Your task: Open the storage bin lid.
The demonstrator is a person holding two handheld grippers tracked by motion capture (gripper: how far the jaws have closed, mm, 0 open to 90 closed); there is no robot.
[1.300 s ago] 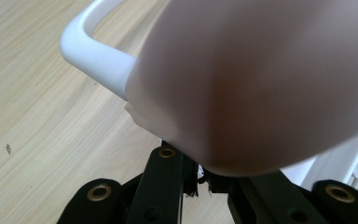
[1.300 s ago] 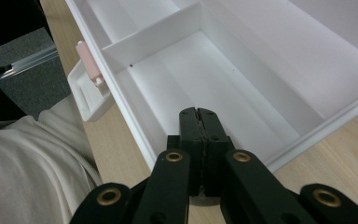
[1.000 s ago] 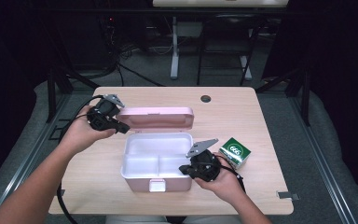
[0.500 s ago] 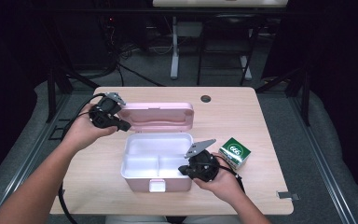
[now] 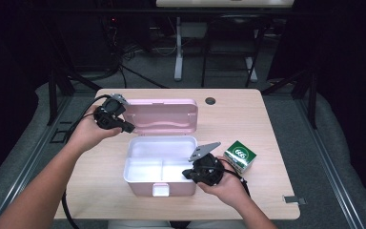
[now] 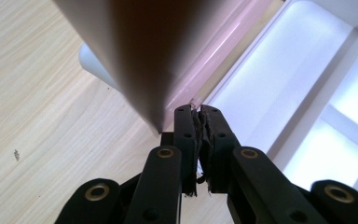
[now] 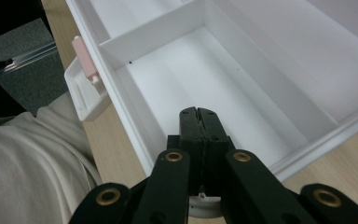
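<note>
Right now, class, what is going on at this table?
A person works at a wooden table with a gripper in each hand. The left gripper, jaws shut, sits at the edge of the pink lid of an open lunch box, which stands raised. The right gripper, also shut with nothing in it, rests over the box's white compartments. A small green box lies beside it on the table.
</note>
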